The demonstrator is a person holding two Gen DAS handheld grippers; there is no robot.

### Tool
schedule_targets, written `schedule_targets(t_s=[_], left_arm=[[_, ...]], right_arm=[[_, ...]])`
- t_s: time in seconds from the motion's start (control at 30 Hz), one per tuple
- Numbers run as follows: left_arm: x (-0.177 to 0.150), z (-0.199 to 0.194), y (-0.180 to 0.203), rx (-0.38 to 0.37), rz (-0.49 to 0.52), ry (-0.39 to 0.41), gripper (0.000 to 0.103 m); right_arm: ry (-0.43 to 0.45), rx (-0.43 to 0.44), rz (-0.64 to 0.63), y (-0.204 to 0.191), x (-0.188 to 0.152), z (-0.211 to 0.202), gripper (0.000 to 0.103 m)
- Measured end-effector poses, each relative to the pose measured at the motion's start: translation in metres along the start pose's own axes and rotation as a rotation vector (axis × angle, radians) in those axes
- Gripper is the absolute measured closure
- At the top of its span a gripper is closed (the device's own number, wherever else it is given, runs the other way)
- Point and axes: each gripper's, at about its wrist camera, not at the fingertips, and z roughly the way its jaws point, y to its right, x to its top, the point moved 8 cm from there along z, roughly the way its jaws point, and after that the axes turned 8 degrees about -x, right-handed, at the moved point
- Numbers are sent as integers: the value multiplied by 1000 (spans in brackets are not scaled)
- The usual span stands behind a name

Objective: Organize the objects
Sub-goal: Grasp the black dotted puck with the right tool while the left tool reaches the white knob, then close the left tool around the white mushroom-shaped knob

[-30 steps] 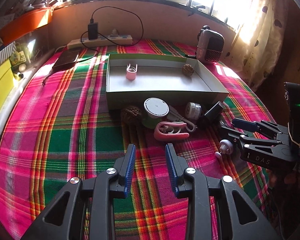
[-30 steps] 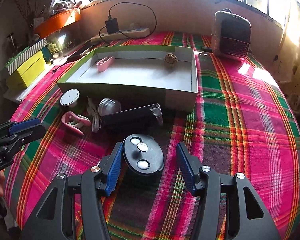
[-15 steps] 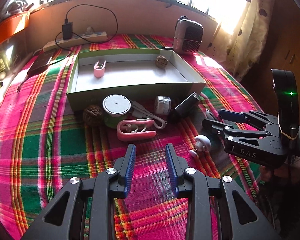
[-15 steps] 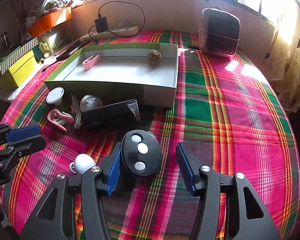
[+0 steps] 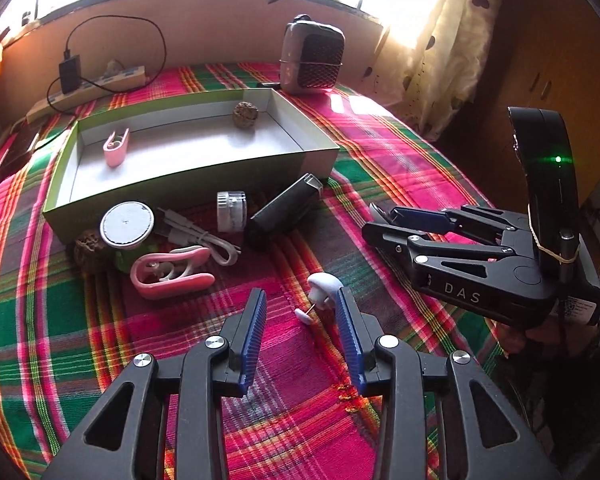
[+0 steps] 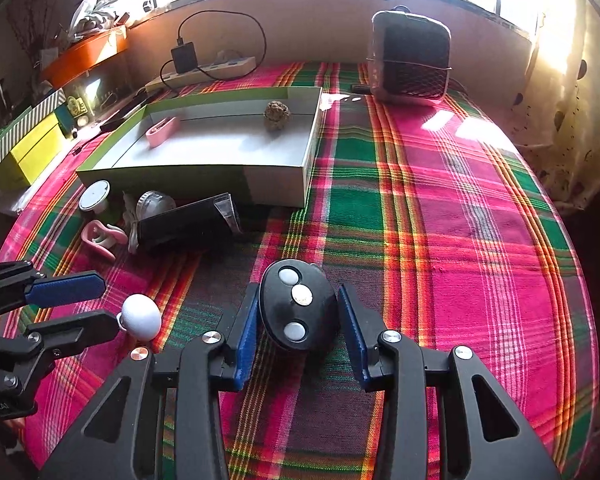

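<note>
A: Left gripper [image 5: 302, 332]: jaws parted, blue pads either side of a small white knob [image 5: 323, 285] lying on the plaid tablecloth [image 5: 380, 152]. The knob sits close against the right-hand pad; contact, cannot tell.

B: Right gripper [image 6: 298, 332]?

A: Jaws spread around a black oval remote [image 6: 298, 306] with three pale buttons. Left pad looks to touch it, the right one has a thin gap. Not clamped.

B: Places, taking the green-rimmed tray [image 5: 204, 178] as marker?

A: Both grippers are in front of the tray, well apart from it. Inside: a pink clip [image 5: 116, 146] at its left end, a brown nut-like ball [image 5: 245, 113] towards the far right corner. Just beside its front wall: a white-lidded jar [image 5: 127, 224], a white cable [image 5: 198, 236], a small clear pot [image 5: 231, 211], a black case [image 5: 284, 210], another pink clip [image 5: 172, 274]. Behind the tray: a small heater [image 5: 312, 60] and a power strip [image 5: 88, 86].
</note>
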Motion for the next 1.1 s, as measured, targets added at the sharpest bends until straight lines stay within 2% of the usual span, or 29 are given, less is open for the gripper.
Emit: schedule_targets(t_s=[0.37,0.87,0.93,1.1], left_arm=[[0,20,8,23,20,-43,67],[2,22,9,55,37,-40,68],[1,22,9,60,40,-39,69],[1,20,4,79,35,-35,80]], right_arm=[[1,2,0,2,-2,-2,63],[0,-1,-3,1,-2,-2,63],[0,-1,-3,1,-2,-2,63],[0,-2,-4,1,-2,-2,63]])
